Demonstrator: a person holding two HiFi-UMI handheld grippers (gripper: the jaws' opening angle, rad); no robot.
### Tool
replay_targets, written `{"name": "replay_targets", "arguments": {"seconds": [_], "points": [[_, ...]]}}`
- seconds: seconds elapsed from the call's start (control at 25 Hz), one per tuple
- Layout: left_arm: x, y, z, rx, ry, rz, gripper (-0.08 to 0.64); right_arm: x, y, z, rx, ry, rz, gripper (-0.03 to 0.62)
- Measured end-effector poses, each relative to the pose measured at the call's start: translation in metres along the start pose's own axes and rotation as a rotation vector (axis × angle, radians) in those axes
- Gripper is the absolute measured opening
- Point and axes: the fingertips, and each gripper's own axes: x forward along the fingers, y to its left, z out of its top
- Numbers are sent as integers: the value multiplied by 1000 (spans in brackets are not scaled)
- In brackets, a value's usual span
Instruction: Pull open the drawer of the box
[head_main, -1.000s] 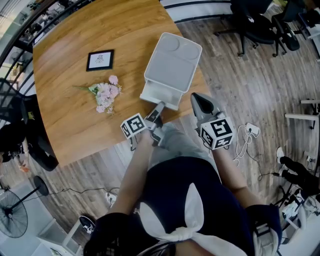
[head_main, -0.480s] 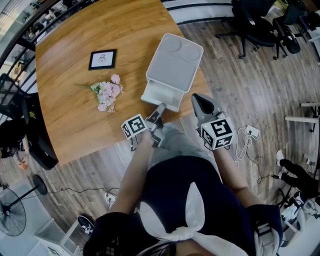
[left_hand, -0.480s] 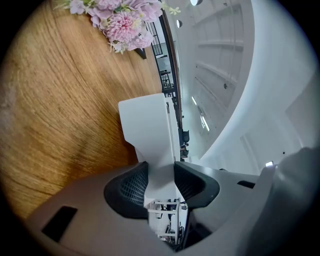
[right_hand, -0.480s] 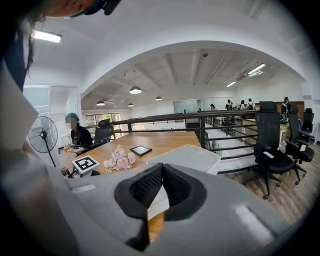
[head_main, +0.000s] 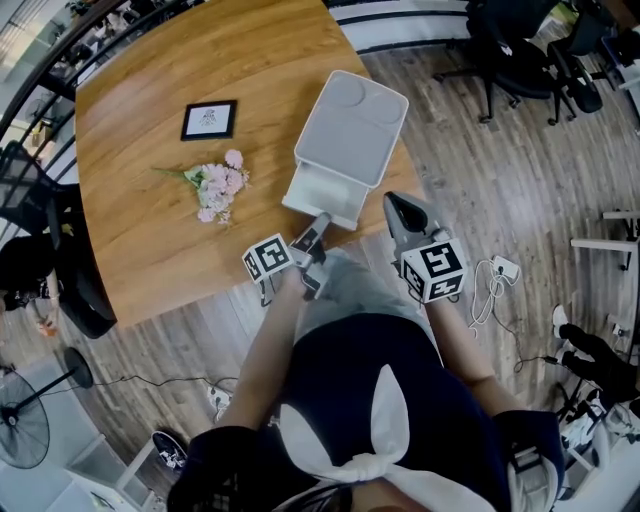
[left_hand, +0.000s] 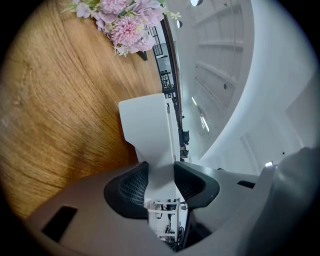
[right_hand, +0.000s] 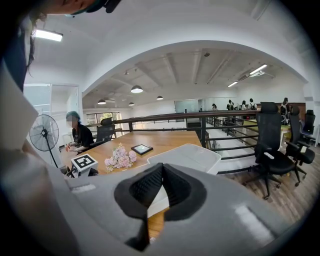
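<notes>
Wood-grain counter (head_main: 140, 250) carries, from the left, a small framed picture (head_main: 209, 119), a bunch of pink flowers (head_main: 218, 185) and, near its right-hand corner, the white box (head_main: 352, 125).

The drawer (head_main: 322, 195) stands partly out of the box's near end, towards the person. The left tongs (head_main: 318, 228) are clamped on its front edge. In the left gripper view the ribbed pads (left_hand: 131, 184) press on either side of the white panel (left_hand: 150, 140), with the flowers (left_hand: 127, 22) lying beyond on the wood.

Over the last second very little has changed. The drawer sticks out of the box about as far as before, and the left tongs have kept the same grip. Only the whole scene has drifted slightly in the head view. This suggests the pull has paused or run its course, so the opening looks largely done. Any further draw would bring the drawer over the counter's edge.

At the right, the right tongs (head_main: 400, 208) hang just beside the box's near corner, off the counter and over the floor. In the right gripper view they (right_hand: 161, 170) are pinched together on nothing, with the box (right_hand: 187, 155) a little beyond them. They do not brace the box, which may slide if the pull resumes.
</notes>
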Motion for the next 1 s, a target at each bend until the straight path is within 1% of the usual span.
{"name": "replay_targets", "arguments": {"seconds": [0.48,0.88,1.0], "points": [[-16,3,-5,-8,-2,-2,175,3,15,0,-14,0,35,-2],[-25,4,-9,-20,-7,-11,175,-1,19,-6,-13,4,38,-2],[-29,6,-11,-8,-4,-7,175,-3,21,-7,-15,5,38,-2]]}}
